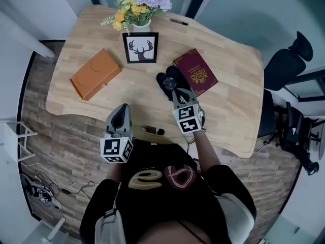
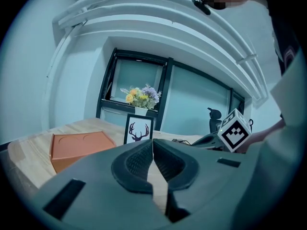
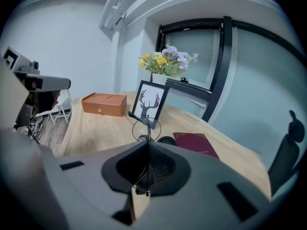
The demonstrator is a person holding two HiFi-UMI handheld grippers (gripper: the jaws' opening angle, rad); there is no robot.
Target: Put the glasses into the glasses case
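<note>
The right gripper [image 3: 147, 146] has its jaws pinched together on the thin wire glasses [image 3: 147, 127], which stick out past the tips. The black glasses case [image 1: 166, 80] lies on the tabletop [image 1: 228, 111] just ahead of them. The left gripper [image 2: 153, 146] has its jaws closed on nothing.

The table [image 1: 223, 70] is pale wood, smooth, with fine lines running along it. The floor [image 1: 66, 141] is darker, rougher wood planks. The orange box [image 1: 95, 74] looks matt, like leather. The red book [image 1: 195, 71] has a dull cover with a shiny gold mark. The glasses [image 3: 146, 123] are thin dark wire. The left gripper [image 2: 152, 152] and the right gripper [image 3: 147, 145] are grey matt plastic, and their pads [image 2: 139, 164] are black and ribbed, like rubber.
</note>
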